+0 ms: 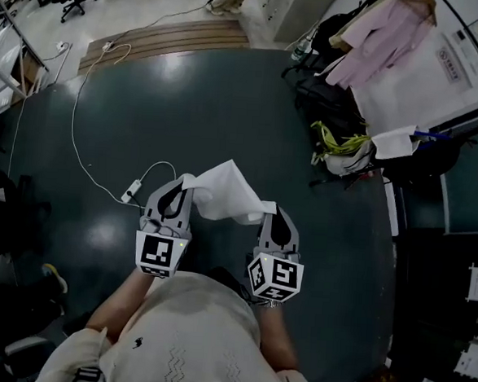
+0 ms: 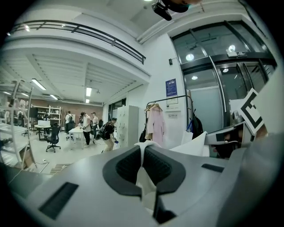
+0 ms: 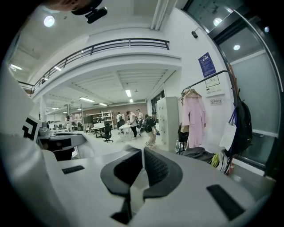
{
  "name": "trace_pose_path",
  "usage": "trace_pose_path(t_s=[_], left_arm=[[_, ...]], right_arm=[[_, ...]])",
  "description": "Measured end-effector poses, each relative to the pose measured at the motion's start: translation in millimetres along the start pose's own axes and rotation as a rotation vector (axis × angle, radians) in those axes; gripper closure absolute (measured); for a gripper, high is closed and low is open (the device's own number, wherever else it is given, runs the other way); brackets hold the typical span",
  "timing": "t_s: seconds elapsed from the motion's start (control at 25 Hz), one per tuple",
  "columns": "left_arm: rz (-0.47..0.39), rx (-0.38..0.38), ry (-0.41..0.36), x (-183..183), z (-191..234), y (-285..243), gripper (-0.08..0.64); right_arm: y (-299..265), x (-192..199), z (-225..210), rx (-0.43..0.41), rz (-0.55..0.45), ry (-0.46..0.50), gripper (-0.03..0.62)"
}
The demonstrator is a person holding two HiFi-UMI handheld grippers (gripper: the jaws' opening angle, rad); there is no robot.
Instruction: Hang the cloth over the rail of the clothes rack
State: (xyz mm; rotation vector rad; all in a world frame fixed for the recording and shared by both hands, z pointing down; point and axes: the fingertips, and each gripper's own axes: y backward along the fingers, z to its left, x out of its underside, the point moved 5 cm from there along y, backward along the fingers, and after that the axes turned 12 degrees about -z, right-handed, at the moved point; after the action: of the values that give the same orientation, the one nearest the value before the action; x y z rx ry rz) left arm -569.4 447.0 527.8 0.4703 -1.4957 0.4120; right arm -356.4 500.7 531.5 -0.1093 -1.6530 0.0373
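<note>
A white cloth (image 1: 223, 189) is stretched between my two grippers above the dark floor. My left gripper (image 1: 181, 184) is shut on the cloth's left corner, and the fabric (image 2: 144, 179) shows pinched between its pads. My right gripper (image 1: 271, 210) is shut on the right corner, where the cloth (image 3: 136, 188) runs between the closed jaws. The clothes rack stands ahead to the right against a white wall. Its black rail (image 2: 171, 98) (image 3: 206, 78) carries a pink garment (image 1: 380, 37) (image 3: 194, 117) on a hanger.
A white power strip (image 1: 130, 191) with a long cable lies on the floor near the left gripper. Dark bags and a yellow-green item (image 1: 340, 144) sit under the rack. A white cabinet (image 2: 128, 124) stands left of it. Several people stand far off at tables (image 3: 133, 124).
</note>
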Motion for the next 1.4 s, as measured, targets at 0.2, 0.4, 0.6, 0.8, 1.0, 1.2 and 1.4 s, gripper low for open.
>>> trace_pose_path(t_s=[0.2, 0.4, 0.6, 0.8, 1.0, 1.2, 1.4], left_arm=[[-0.011, 0.044, 0.005, -7.3, 56.6, -57.5, 0.545], [0.004, 0.088, 0.009, -3.4, 78.4, -115.2, 0.545], [0.056, 0.117, 0.004, 17.5, 72.4, -194.6, 0.545], [0.078, 0.127, -0.018, 22.9, 76.4, -276.2, 0.545], [0.039, 0.123, -0.045, 0.3, 70.7, -369.7, 0.545], [0.048, 0.122, -0.024, 0.7, 70.4, -431.6, 0.545], [0.063, 0.198, -0.008, 12.0, 75.3, -508.1, 0.545]], right_arm=[[-66.0, -10.4, 15.7, 0.057, -0.003, -0.014, 0.571], [-118.6, -17.8, 5.7, 0.094, 0.007, -0.008, 0.571], [-173.1, -10.9, -49.8, 0.134, 0.028, -0.028, 0.571], [-246.7, -15.9, -101.6, 0.147, 0.02, -0.05, 0.571], [-317.3, -46.1, -150.3, 0.119, 0.005, -0.061, 0.571], [-357.4, -55.8, -183.2, 0.15, 0.019, -0.054, 0.571], [-399.9, -57.3, -216.2, 0.238, 0.05, -0.021, 0.571]])
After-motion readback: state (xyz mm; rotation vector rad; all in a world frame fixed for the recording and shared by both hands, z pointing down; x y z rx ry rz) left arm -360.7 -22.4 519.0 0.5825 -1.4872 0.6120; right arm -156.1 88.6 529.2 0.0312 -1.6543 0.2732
